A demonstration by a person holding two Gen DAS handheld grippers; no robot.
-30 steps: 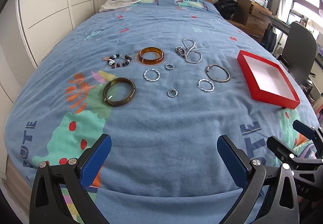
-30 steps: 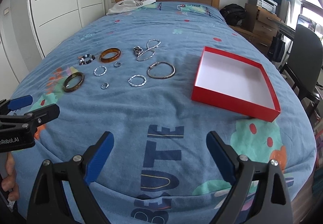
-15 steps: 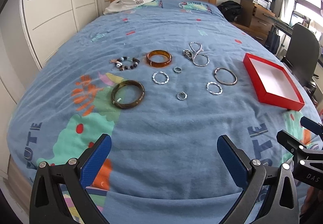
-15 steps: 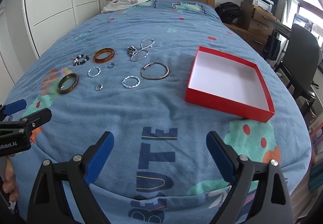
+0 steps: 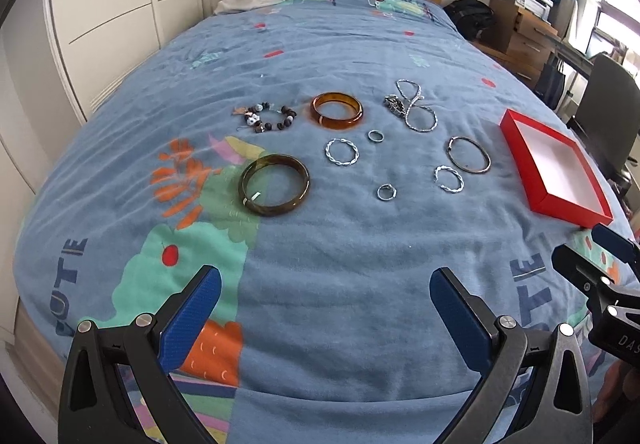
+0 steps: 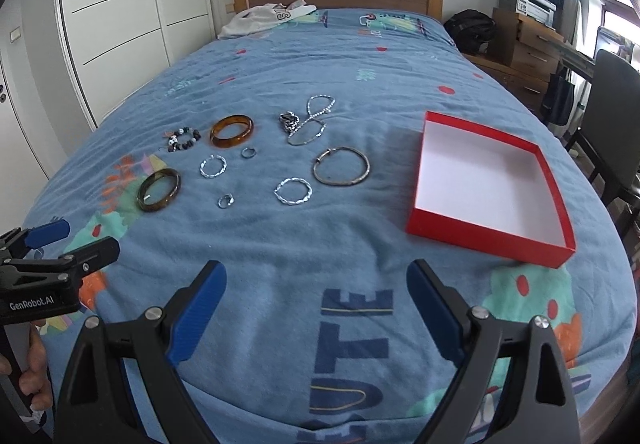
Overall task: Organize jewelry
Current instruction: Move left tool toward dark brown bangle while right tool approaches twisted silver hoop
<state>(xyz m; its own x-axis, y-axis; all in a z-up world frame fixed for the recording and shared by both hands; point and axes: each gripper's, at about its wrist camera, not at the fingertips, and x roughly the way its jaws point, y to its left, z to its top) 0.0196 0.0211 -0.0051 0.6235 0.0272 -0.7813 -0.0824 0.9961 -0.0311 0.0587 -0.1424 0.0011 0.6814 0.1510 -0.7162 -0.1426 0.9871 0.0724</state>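
Ahead of both tools on the bed | jewelry all loose | red box empty, nothing sorted | left tool, right tool released, holding nothing

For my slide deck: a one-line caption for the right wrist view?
Open right gripper faces scattered bracelets and rings beside an empty red box on a blue bedspread.

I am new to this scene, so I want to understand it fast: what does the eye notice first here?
First the red box, empty and open on the right of the blue bedspread. Then the jewelry spread left of it, mostly the amber bangle and the dark bangle. Both grippers, left and right, hover open near the bed's foot.
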